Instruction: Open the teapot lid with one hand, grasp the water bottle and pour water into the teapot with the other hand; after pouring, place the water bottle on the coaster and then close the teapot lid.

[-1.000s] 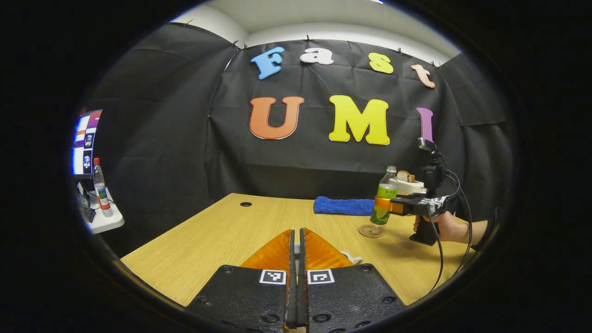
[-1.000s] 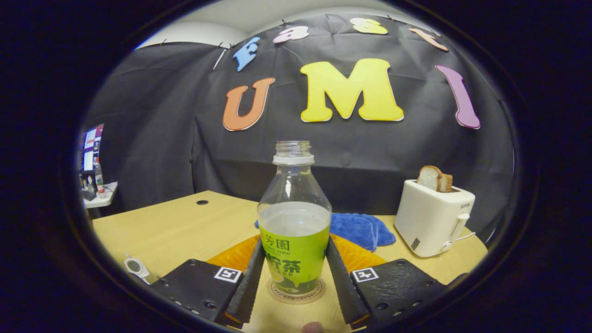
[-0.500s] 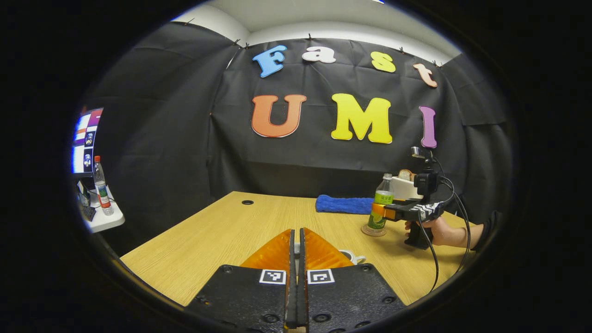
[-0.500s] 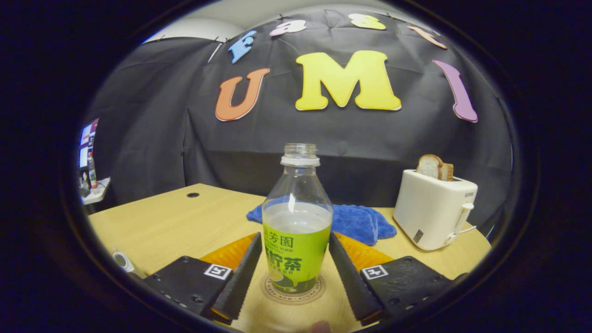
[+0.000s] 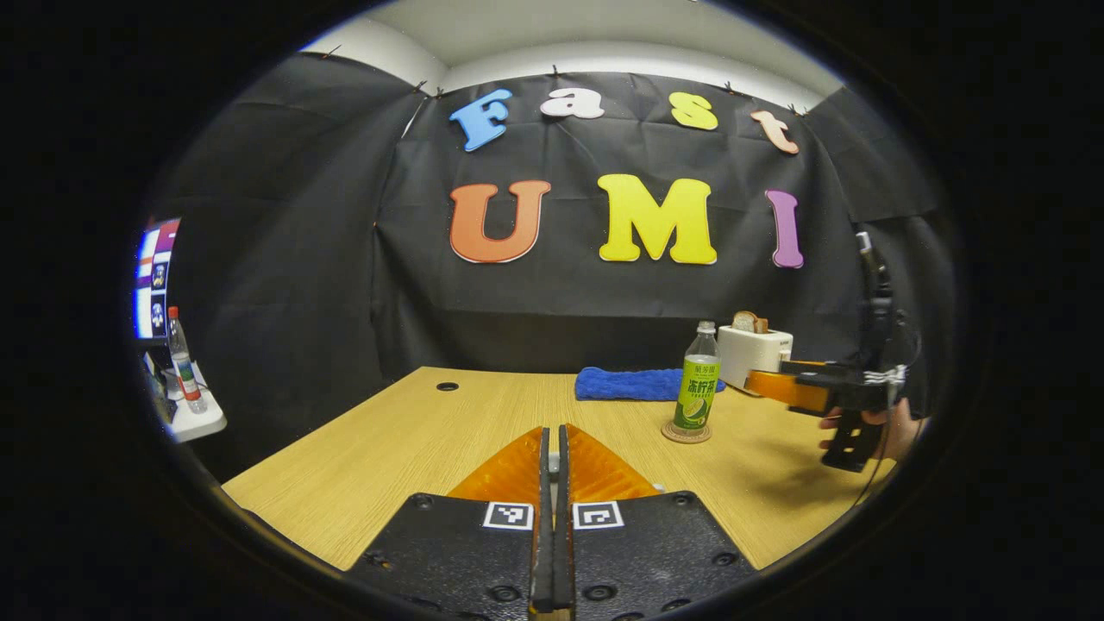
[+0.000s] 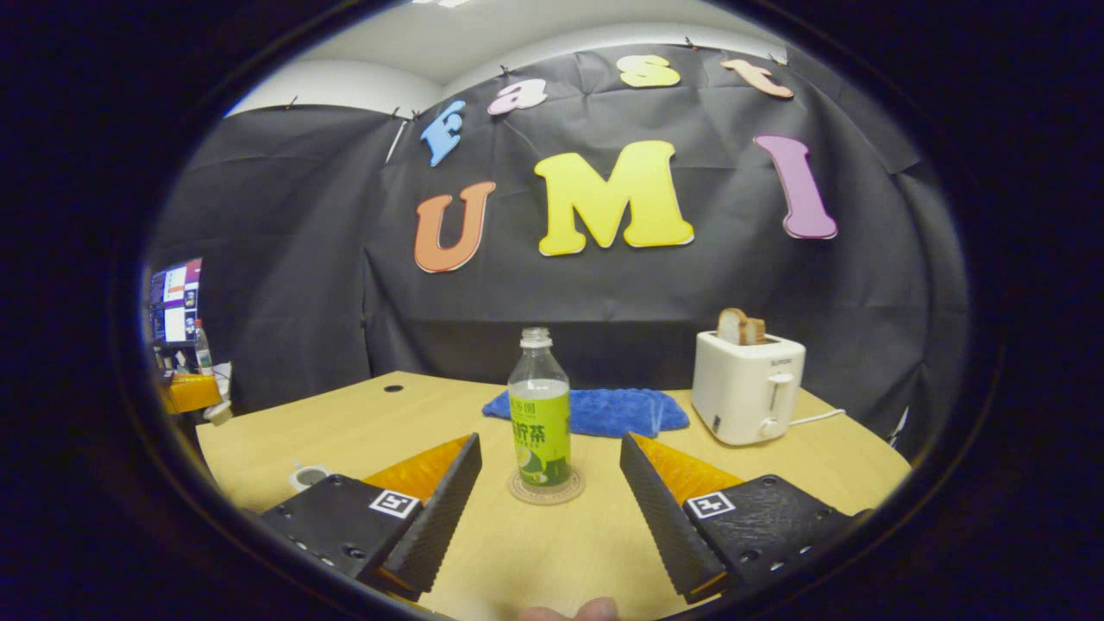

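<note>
Left gripper view: the left tool [image 5: 553, 517] has its 2 fingers pressed together above the counter [image 5: 414, 440], while the water bottle [image 5: 695, 390] stands upright on the coaster [image 5: 686, 433], with the right tool [image 5: 776, 385] just beside it. Right gripper view: the right tool [image 6: 545, 492] is spread apart, clear of the bottle on the coaster [image 6: 545, 488]; a small white item, possibly the teapot [image 6: 305, 474], sits at lower left.

Even overhead light, sharp centre, warped edges
</note>
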{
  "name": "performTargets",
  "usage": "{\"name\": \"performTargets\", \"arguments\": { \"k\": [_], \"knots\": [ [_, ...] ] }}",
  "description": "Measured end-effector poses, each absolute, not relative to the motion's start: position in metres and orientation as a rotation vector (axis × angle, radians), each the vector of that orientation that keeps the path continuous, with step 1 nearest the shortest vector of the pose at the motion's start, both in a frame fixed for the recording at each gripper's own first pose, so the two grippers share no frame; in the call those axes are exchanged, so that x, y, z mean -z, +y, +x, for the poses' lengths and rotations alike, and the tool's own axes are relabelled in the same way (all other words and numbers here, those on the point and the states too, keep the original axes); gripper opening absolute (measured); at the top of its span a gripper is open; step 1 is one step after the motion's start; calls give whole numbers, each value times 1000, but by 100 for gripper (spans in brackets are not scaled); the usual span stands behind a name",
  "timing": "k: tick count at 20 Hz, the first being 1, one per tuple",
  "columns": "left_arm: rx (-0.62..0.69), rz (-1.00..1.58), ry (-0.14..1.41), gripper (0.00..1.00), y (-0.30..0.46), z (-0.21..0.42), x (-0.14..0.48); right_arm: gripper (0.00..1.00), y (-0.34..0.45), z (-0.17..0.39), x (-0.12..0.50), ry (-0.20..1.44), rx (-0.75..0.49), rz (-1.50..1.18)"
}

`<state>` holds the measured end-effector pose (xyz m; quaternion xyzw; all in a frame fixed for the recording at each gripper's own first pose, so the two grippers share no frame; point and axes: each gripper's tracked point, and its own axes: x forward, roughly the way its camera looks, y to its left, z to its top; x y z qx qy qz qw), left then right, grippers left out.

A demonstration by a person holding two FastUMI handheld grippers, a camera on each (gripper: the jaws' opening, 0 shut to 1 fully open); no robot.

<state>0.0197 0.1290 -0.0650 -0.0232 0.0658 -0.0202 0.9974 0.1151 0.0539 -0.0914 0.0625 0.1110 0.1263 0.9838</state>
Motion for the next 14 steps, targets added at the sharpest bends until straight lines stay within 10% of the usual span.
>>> {"name": "performTargets", "arguments": {
  "k": [14],
  "knots": [
    [39,-51,175,3,69,72,111,96,-41,28,110,185,-138,103]
  ]
}}
